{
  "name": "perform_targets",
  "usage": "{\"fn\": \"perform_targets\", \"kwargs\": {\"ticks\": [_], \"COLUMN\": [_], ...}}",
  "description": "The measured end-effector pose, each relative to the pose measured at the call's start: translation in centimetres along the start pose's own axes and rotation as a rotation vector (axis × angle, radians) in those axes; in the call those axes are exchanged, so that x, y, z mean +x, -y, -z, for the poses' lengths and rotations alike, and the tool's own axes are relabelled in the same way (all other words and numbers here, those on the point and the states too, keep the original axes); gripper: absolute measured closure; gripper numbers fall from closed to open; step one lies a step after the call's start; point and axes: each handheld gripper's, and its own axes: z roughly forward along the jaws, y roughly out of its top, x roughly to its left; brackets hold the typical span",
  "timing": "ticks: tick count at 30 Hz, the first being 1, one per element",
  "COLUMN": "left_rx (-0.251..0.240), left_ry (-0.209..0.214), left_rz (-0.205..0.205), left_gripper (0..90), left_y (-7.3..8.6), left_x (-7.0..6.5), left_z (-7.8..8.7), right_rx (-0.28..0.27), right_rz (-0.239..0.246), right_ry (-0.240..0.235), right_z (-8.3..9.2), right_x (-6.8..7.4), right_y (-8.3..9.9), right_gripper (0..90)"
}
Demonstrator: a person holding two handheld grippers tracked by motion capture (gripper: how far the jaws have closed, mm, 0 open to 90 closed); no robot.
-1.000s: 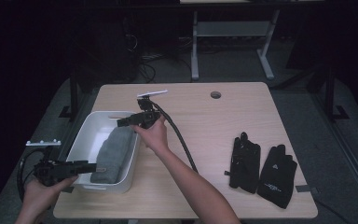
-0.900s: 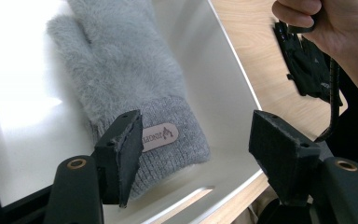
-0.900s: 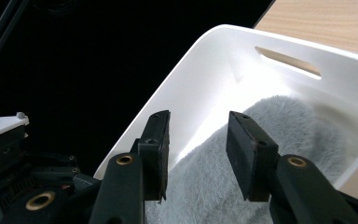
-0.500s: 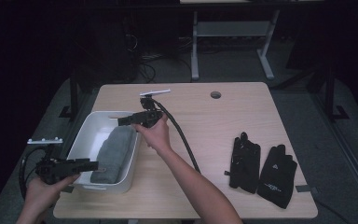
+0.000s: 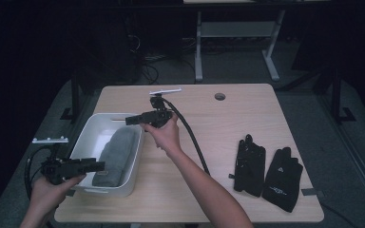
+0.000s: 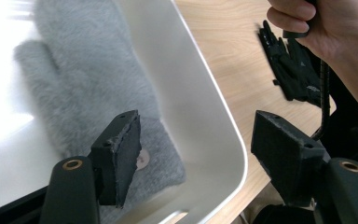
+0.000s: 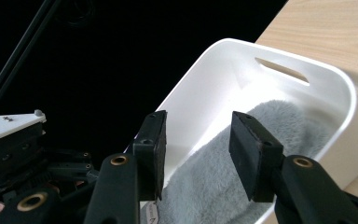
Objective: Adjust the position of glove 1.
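Note:
A grey fluffy mitten [image 5: 114, 152] lies inside a white bin [image 5: 105, 115] on the left of the table. My left gripper [image 5: 95, 165] hovers at the bin's near left corner and points right. It is open, its jaws have just been opening a little further, and nothing is pinched between them. From the left gripper view [image 6: 196, 135] the mitten [image 6: 88, 70] and the bin's rim [image 6: 214, 93] lie beyond the jaws. My right gripper [image 5: 128, 119] is open over the bin's far right edge and points left. Its own view [image 7: 198, 126] looks down on the mitten [image 7: 242, 177] in the bin [image 7: 349, 88].
Two black gloves [image 5: 249, 166] [image 5: 281, 178] lie flat on the right side of the wooden table [image 5: 209, 137]. A round cable hole [image 5: 220, 96] is near the far edge. The right gripper's cable [image 5: 192, 140] trails across the middle. Dark floor and a desk frame lie beyond.

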Motion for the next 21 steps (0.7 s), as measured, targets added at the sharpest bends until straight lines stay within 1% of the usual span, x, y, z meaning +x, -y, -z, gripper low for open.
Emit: {"fn": "perform_targets", "kwargs": {"ticks": [1, 2, 4, 16, 21], "left_rx": [-0.003, 0.003, 0.002, 0.017, 0.024], "left_ry": [0.001, 0.002, 0.006, 0.031, 0.040], "left_rz": [0.003, -0.007, -0.009, -0.034, -0.044], "left_gripper": [32.2, 32.1, 31.7, 29.7, 29.3], "left_y": [-0.1, -0.2, -0.4, -1.4, -2.0], "left_x": [-0.2, -0.3, -0.6, -2.1, -2.8], "left_z": [-0.1, -0.1, -0.4, -2.1, -2.8], "right_rx": [-0.004, -0.004, -0.010, -0.049, -0.060], "right_rz": [0.000, 0.003, 0.001, -0.006, -0.006], "right_ry": [-0.002, 0.000, 0.001, 0.010, 0.012], "right_z": [0.2, 0.4, 0.9, 4.0, 5.2], "right_x": [0.0, 0.0, -0.1, -1.1, -1.3], "right_y": [0.0, 0.0, 0.0, 0.2, 0.1], "right_gripper": [55.8, 55.8, 55.5, 53.6, 53.1]}}
